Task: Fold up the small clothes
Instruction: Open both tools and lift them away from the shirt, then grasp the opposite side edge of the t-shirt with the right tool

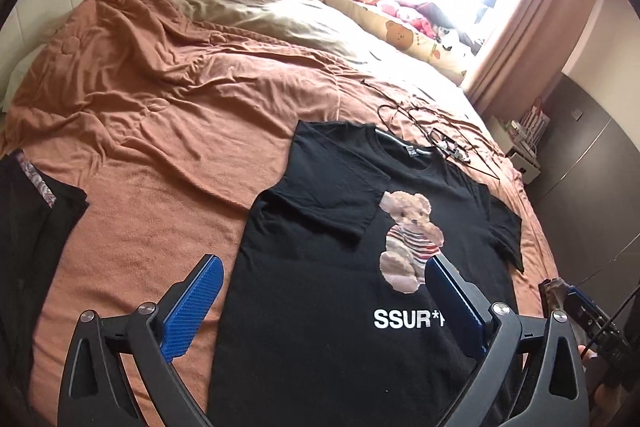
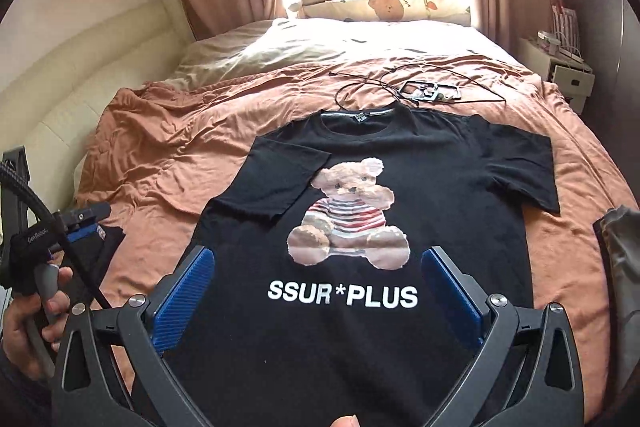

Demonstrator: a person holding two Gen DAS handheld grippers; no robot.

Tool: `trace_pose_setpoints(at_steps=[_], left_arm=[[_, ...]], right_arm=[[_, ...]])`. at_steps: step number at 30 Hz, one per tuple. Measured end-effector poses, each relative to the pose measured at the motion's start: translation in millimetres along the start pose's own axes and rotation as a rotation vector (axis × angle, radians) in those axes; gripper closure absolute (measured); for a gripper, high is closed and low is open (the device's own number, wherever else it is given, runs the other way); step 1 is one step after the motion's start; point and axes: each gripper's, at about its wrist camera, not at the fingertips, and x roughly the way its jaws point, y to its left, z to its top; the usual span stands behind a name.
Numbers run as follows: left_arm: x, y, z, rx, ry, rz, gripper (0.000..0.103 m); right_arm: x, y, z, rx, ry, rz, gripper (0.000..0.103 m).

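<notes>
Black T-shirt (image 2: pixel 420 187) under spread tongs (image 2: pixel 318 283)

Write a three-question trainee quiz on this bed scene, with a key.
1. True or false: the left sleeve of the black T-shirt is folded inward over its front.
2. What lies on the blanket just beyond the collar? A) a tangle of cables B) a book C) a shoe
3. Fill in: both hand-held grippers, left and right, are ____, holding nothing.

Key: 1 true; 2 A; 3 open

Matt cotton T-shirt (image 2: pixel 420 155) — rumpled bedspread (image 2: pixel 168 147)
</notes>
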Motion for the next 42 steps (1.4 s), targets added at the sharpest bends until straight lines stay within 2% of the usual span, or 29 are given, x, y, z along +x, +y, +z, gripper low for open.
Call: trace_pose_setpoints(at_steps=[9,15,21,29,38,42], left_arm=[[-45.2,-49.0,-30.6,0.030,-0.055,-0.056,0.002],[-65.0,-91.7,-51.5,0.092,-0.063,-0.099,0.002],[-75.1,-140.2,-70.9,0.186,-0.069,-0.187,0.001],[-67.2,-196.4,-78.6,0.265,-0.082,-0.239,0.001],[-24.6,-237.2,-67.4,0.302,-0.039,-0.239,0.001],[-2.2,-244.4,-57.7,0.295,-0.021,-0.250,0.001]], right_arm=[[-68.9,-28.6,-25.7,0.006,-0.015,-0.059,0.000],[-113.1,-46.8,-41.5,0.008,-0.065,-0.073,0.000],[-139.1,-73.1,-54.7,0.045,-0.089,-0.093,0.000],[-137.7,-107.7,-45.5,0.093,-0.090,-0.184,0.000],[-110.0,-145.9,-33.5,0.131,-0.104,-0.205,0.000],[-90.8,-161.8,-31.0,0.154,-0.098,-0.183,0.000]])
